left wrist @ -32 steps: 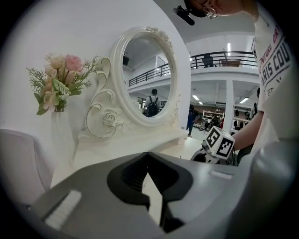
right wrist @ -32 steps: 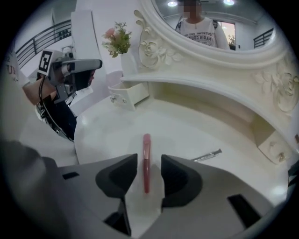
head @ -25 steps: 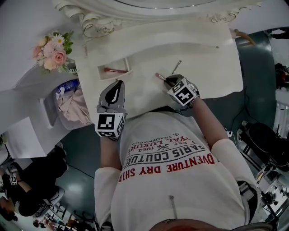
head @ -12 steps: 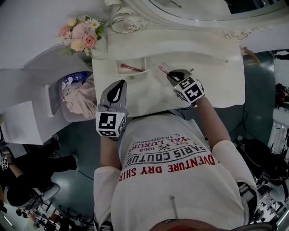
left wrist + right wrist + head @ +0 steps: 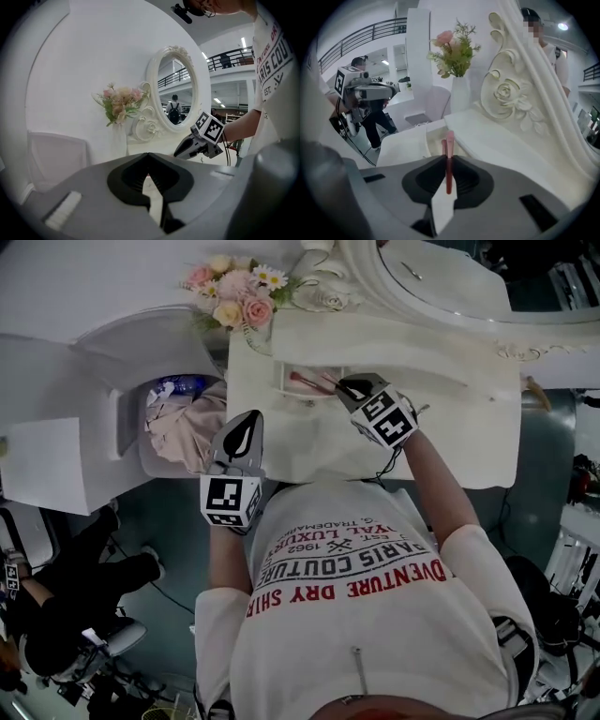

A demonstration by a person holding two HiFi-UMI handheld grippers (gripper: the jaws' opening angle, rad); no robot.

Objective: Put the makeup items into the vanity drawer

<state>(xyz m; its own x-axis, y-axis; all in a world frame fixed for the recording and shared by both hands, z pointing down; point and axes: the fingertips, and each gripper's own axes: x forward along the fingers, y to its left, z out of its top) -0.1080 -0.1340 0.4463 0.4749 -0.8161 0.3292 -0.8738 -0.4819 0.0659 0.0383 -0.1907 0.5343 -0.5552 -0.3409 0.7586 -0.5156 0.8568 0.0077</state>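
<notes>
Flowers [image 5: 234, 292] stood at the far left end of the white vanity [image 5: 441, 437], pink and cream. Just below them a bin [image 5: 141, 442] stuffed with pink cloth sat beside the vanity's edge.

Moving across, the left gripper [image 5: 248, 418] hung over the near left corner of the vanity. Its jaws were pressed together with nothing between them, and its own view showed that plainly.

Next came the drawer [image 5: 279, 381], standing open, with one red stick [image 5: 305, 379] lying inside it.

Right at the drawer's right-hand edge was the right gripper [image 5: 349, 386], clamped on a slim red makeup stick [image 5: 449, 159] with a pink tip. The stick ran straight out along the jaws, pinched between the two pads. Its pink end reached past them over the drawer opening, just beside the stick lying in there. Whether it touched the drawer could not be made out.

Further right lay bare vanity top, and above it the carved white frame of the oval mirror [image 5: 441, 282].
</notes>
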